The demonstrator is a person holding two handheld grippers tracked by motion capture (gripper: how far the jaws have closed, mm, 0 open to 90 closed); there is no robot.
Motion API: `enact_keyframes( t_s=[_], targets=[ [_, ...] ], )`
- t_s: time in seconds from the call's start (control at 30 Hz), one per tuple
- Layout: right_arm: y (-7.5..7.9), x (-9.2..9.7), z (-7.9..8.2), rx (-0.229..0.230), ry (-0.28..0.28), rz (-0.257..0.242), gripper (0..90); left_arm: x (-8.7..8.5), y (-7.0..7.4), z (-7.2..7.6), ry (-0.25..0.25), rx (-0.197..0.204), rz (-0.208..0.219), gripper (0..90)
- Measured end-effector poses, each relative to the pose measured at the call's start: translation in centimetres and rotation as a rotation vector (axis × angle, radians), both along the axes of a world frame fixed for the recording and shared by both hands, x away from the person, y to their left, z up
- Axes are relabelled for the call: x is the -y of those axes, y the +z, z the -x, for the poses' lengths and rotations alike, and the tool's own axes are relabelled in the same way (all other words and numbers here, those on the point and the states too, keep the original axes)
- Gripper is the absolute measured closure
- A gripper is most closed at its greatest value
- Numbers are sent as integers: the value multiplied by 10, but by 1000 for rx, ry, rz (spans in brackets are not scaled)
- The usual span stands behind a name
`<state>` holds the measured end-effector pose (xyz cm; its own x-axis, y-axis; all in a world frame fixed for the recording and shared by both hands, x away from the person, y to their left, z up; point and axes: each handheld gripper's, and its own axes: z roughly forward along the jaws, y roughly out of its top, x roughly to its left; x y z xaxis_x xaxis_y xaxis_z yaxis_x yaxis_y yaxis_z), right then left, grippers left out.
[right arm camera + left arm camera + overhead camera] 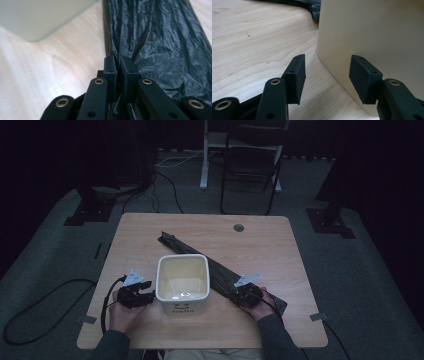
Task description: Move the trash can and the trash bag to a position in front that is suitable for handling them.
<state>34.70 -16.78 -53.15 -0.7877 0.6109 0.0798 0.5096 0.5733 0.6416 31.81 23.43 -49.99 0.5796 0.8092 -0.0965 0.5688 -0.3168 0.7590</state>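
Right gripper [119,65] pinches the edge of a black bin bag [160,42] beside the cream bin [182,279]; left gripper [327,75] gapes alongside it. Thin plastic could slip free when lifted.

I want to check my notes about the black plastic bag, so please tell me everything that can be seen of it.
The black plastic bag is a long, flat, folded strip of thin, glossy, wrinkled film. It lies on the wooden table, running diagonally from behind the cream bin toward the near right edge. Part of it passes behind the bin; whether they touch cannot be told. In the right gripper view the right claw is shut on the bag's left edge, pinching a fold of film. The rest lies slack on the table.
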Motion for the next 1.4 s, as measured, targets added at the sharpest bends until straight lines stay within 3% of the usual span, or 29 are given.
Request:
enact_keyframes(
  t_s=[0.07, 0.23, 0.3, 0.4, 0.47, 0.53, 0.67, 0.77, 0.83, 0.97, 1.07, 1.27, 1.33, 1.4],
  targets=[
    [-1, -2, 5, -16, 33, -24, 788, 3, 0, 0, -7, 1, -6, 471],
    [2, -13, 10, -19, 93, -26, 696, 6, -2, -2, -15, -4, -5, 471],
    [5, -13, 10, 6, 86, -25, 632, 7, -2, -3, -18, -5, -10, 471],
    [11, -3, 6, 36, 24, -37, 573, 10, -3, -5, -24, -8, -15, 471],
    [15, 8, 0, 66, -50, -28, 553, 11, -3, -5, -27, -8, -17, 471],
    [16, 18, -6, 96, -120, 14, 536, 13, -3, -6, -31, -9, -18, 471],
    [9, 32, -18, 105, -205, 117, 504, 17, -4, -8, -36, -12, -23, 471],
    [3, 41, -24, 74, -227, 128, 527, 20, -5, -9, -43, -15, -26, 471],
    [2, 44, -25, 45, -213, 88, 635, 23, -5, -10, -46, -17, -25, 471],
    [3, 45, -23, 36, -200, 82, 792, 28, -6, -13, -58, -19, -25, 471],
    [3, 51, -24, 34, -215, 81, 859, 33, -6, -14, -66, -20, -25, 471],
    [4, 71, -25, 42, -264, 112, 869, 43, -8, -20, -85, -25, -21, 471],
    [4, 80, -27, 51, -283, 128, 830, 46, -9, -22, -90, -25, -23, 472],
    [4, 87, -29, 57, -298, 133, 719, 47, -9, -23, -91, -21, -24, 471]
  ],
)
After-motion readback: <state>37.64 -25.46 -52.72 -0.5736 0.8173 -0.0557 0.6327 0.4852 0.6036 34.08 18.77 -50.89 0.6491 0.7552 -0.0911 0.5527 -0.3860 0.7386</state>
